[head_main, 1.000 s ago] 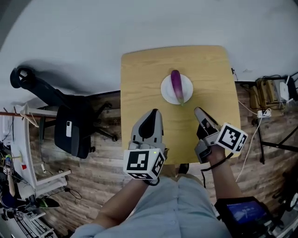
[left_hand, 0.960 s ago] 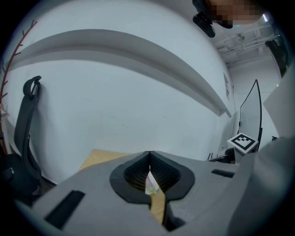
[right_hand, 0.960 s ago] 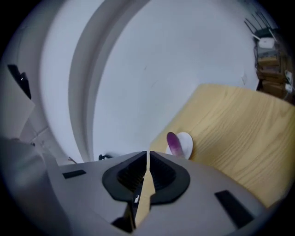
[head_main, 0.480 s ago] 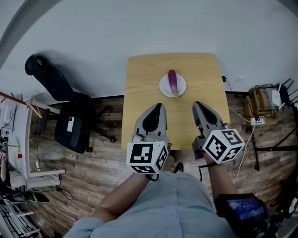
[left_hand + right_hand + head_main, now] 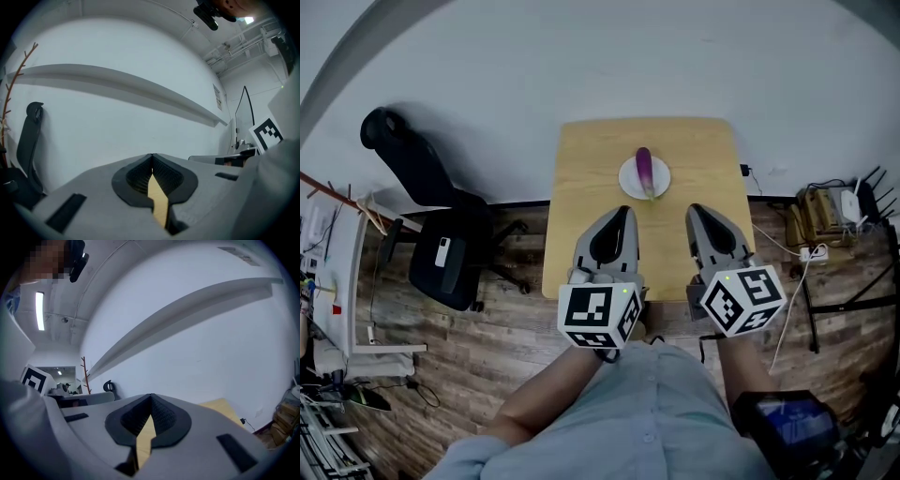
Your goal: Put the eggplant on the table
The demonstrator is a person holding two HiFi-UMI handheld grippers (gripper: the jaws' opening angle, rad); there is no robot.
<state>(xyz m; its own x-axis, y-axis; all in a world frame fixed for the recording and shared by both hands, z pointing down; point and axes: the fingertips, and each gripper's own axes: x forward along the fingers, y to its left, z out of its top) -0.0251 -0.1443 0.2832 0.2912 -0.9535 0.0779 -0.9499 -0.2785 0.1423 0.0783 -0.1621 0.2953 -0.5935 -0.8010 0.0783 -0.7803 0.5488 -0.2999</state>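
Eggplant [image 5: 644,172] lies on white plate [image 5: 625,179], far-centre of table [image 5: 581,197]. Left gripper [image 5: 623,213] and right gripper [image 5: 694,209] hover over near edge, both jaws pressed together, nothing between. Eggplant likely light and firm; glossy skin slippery, may roll. Best hold: across thick middle.

The left gripper [image 5: 624,212] and right gripper [image 5: 694,209] hide the table's [image 5: 581,169] near edge.

You see a white plate [image 5: 625,180] near the desk's [image 5: 577,178] far edge; a black office chair [image 5: 441,261] stands on the wooden floor [image 5: 487,356] off its left side.
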